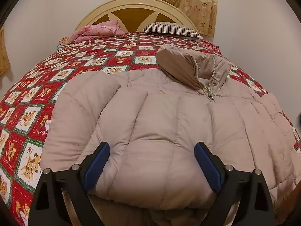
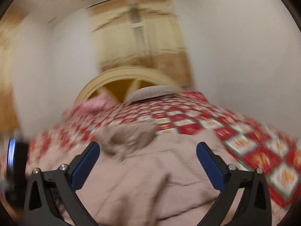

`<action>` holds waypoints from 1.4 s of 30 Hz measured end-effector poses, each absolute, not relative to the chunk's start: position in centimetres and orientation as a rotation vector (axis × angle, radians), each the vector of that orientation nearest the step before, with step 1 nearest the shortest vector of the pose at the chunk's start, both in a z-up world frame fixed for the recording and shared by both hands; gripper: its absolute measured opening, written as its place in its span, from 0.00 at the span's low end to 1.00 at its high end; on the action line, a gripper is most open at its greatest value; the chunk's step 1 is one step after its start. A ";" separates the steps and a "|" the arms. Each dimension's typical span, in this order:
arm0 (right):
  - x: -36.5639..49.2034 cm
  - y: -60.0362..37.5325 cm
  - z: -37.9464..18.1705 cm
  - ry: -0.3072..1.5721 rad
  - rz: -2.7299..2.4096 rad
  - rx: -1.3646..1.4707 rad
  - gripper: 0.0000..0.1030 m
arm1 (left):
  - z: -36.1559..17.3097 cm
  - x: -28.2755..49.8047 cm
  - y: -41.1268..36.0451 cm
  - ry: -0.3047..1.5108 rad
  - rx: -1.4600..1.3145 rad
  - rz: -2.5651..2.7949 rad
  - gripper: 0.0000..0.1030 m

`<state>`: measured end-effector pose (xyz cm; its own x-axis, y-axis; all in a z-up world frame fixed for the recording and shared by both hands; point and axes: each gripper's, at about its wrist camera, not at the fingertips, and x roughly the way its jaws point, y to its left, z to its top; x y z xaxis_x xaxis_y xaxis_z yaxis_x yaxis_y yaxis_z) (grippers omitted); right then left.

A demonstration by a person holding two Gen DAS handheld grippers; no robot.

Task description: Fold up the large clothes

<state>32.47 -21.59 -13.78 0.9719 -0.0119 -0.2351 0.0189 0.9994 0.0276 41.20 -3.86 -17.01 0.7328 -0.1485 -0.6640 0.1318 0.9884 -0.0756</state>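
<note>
So far, you had the puffer jacket (image 1: 169,124) lying flat on the bed (image 1: 26,113), spread across the red teddy-bear bedspread (image 1: 79,60) with its zip closed and its collar (image 1: 199,69) pointing toward the headboard (image 1: 131,1). One sleeve (image 1: 75,113) appeared already laid in along the body on the left of the left wrist view; I judged that as a first fold made, though the other side ran off to the right edge and I could not tell how it lay.

Your left gripper (image 1: 152,162) stood over the near hem of the jacket with its jaws wide apart. The quilted fabric bulged up between the blue pads (image 1: 96,167), but they did not press on it, so nothing was held.

Your right gripper (image 2: 148,162) was also spread wide and empty. Its view was heavily blurred, so detail was poor, yet the pale jacket showed below and between the jaws with the collar beyond them.

By my reading the job was only partly done: the jacket was laid out and perhaps one sleeve tucked, while the body had not been doubled over, since the full length from hem to collar was exposed. What remained was most likely taking the hem and bringing it up toward the collar.

A pink bundle (image 1: 97,30) and a striped pillow (image 1: 173,28) lay at the head of the bed, well apart from the jacket.
</note>
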 end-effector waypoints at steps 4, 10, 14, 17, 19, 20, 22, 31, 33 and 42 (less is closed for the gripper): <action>35.6 -20.4 -14.9 0.401 -0.004 -0.021 0.90 | -17.0 41.0 -4.0 0.732 -0.021 -0.151 0.90; 39.0 -22.7 -17.7 0.662 -0.009 0.090 0.69 | -17.0 41.0 -4.1 0.734 -0.017 -0.148 0.90; 38.6 -21.8 -18.6 0.711 -0.034 0.042 0.68 | -17.0 41.0 -4.1 0.736 -0.008 -0.143 0.90; 39.2 -22.0 -19.3 0.750 -0.048 0.040 0.68 | -17.0 41.0 -4.3 0.737 0.001 -0.138 0.90; 39.4 -22.0 -19.5 0.762 -0.055 0.038 0.68 | -17.0 41.0 -4.3 0.739 0.005 -0.136 0.91; 39.5 -22.1 -19.7 0.764 -0.058 0.036 0.68 | -17.0 41.0 -4.4 0.742 0.009 -0.134 0.91; 39.6 -22.2 -19.8 0.769 -0.061 0.037 0.68 | -16.9 41.1 -4.4 0.748 0.012 -0.133 0.91; 40.0 -22.1 -20.2 0.789 -0.074 0.032 0.69 | -11.9 42.4 -2.1 0.630 0.075 -0.086 0.91; 40.0 -22.1 -20.3 0.793 -0.076 0.029 0.69 | -12.7 44.7 -1.2 0.695 0.073 -0.074 0.91; 40.1 -22.1 -20.3 0.795 -0.079 0.026 0.69 | -17.9 47.4 -0.7 0.795 0.099 -0.014 0.94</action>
